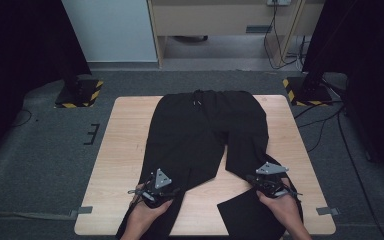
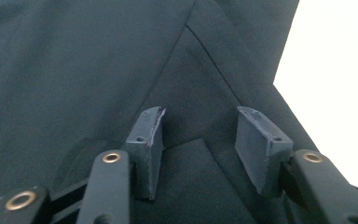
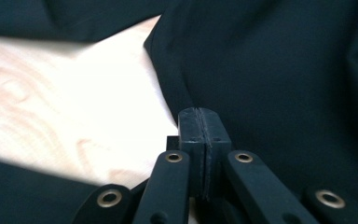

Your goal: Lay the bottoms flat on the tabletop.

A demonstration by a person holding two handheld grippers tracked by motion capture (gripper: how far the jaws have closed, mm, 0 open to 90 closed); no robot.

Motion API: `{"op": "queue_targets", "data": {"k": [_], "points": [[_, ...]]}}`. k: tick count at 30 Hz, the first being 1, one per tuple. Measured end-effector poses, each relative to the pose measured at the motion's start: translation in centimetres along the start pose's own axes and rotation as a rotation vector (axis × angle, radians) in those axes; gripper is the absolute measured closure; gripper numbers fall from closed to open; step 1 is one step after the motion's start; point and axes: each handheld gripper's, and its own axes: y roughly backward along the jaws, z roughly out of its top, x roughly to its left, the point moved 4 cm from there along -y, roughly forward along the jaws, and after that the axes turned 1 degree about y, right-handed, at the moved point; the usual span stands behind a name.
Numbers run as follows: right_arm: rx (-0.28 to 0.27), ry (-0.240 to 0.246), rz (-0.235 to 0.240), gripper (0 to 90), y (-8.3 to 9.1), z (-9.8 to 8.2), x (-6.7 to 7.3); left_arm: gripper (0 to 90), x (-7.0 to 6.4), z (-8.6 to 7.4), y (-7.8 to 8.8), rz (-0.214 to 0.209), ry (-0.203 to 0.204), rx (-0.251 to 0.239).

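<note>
Black trousers (image 1: 205,130) lie flat on the wooden table (image 1: 125,150), waistband and drawstring (image 1: 198,97) at the far edge, legs toward me. My left gripper (image 1: 156,189) hovers over the lower left leg. In the left gripper view it is open (image 2: 200,116), pads apart above a fold seam in the cloth (image 2: 98,70). My right gripper (image 1: 270,182) sits at the inner edge of the right leg, whose lower end is bent aside near the front edge (image 1: 245,215). Its pads (image 3: 199,114) are pressed together at the cloth's edge (image 3: 270,70); no cloth shows between them.
Bare wood (image 3: 74,93) shows between the legs and on both sides of the trousers. Grey tape tabs (image 1: 82,210) (image 1: 327,211) mark the front corners. Yellow-and-black stand bases (image 1: 77,92) (image 1: 305,90) and cables (image 1: 330,125) lie on the floor beyond the table.
</note>
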Motion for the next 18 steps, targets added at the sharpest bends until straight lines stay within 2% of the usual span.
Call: {"op": "queue_targets", "data": {"k": [8, 13, 18], "points": [[0.021, 0.036, 0.104, 89.9, 2.0, -0.9, 2.5, 53.0, 1.3, -0.9, 1.0, 0.018, 0.021, 0.016], [0.012, 0.039, 0.114, 89.6, 2.9, -0.6, 2.6, 52.4, 1.0, -1.4, 1.6, 0.011, 0.007, 0.022], [0.025, 0.051, 0.121, 88.4, 3.1, -0.7, 3.3, 51.9, 1.2, -1.8, 2.1, 0.010, -0.001, 0.032]]}}
